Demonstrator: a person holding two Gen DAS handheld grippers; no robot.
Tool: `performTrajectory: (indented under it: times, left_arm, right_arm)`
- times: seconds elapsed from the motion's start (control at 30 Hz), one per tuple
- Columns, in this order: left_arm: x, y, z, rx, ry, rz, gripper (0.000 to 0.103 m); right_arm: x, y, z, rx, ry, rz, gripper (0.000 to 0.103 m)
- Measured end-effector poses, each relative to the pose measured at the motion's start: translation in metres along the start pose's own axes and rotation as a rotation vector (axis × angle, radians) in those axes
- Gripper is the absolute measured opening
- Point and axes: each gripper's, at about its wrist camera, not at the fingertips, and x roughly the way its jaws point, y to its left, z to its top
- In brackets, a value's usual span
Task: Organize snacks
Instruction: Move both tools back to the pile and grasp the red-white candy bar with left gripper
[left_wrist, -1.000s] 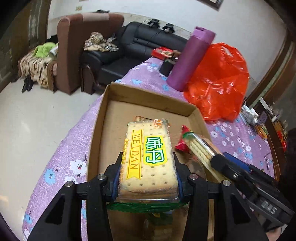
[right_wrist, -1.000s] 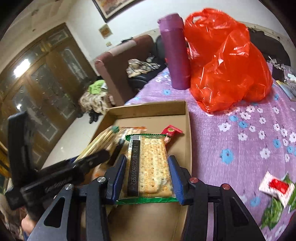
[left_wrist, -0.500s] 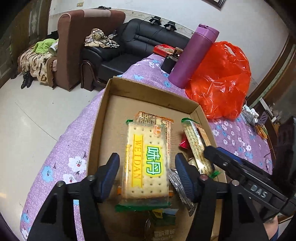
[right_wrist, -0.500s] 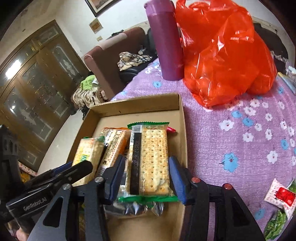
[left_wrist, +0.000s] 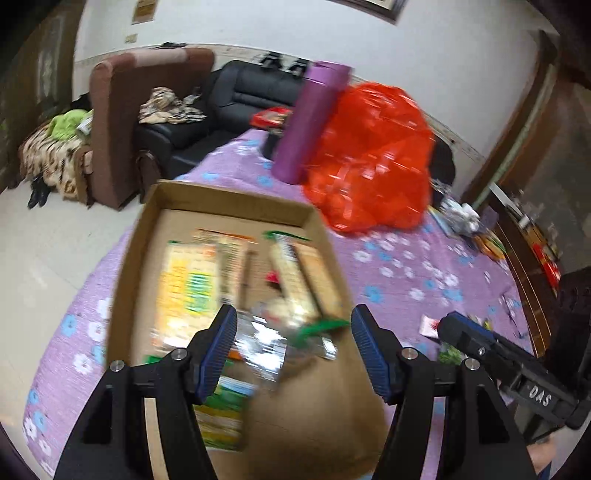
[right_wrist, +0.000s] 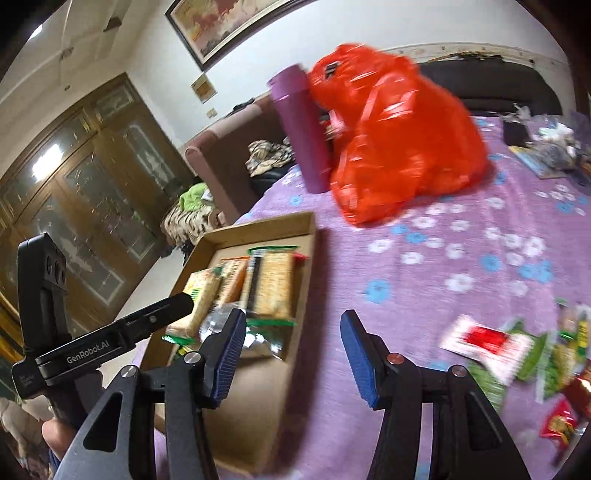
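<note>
Snacks: several cracker packs lie side by side in the box at centre-left of the right wrist view, so part of the sorting looks done. The left gripper hangs over the box, jaws apart, empty. The right gripper is likewise wide and empty. Loose packets wait on the cloth at lower right.

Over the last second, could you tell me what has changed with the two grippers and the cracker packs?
Both have let go. The left gripper released its cracker pack into the cardboard box and stands open; the right gripper dropped its cracker pack there too and swung right over the tablecloth. The red bag and purple flask stayed put.
</note>
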Motion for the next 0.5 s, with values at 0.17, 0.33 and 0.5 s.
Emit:
performTrajectory:
  times: [0.17, 0.33, 0.5]
  left_arm:
    - [0.008, -0.049, -0.011, 0.073, 0.024, -0.03, 0.064]
    - [0.033, -0.097, -0.024, 0.126, 0.098, -0.085, 0.064]
    - [0.074, -0.144, -0.03, 0.164, 0.194, -0.146, 0.063]
  right_arm:
    - [-0.036, -0.051, 0.003, 0.046, -0.057, -0.035, 0.058]
    - [-0.068, -0.113, 0.009, 0.19, -0.134, -0.038, 0.058]
    - [-0.082, -0.145, 0.01, 0.319, -0.173, -0.057, 0.058]
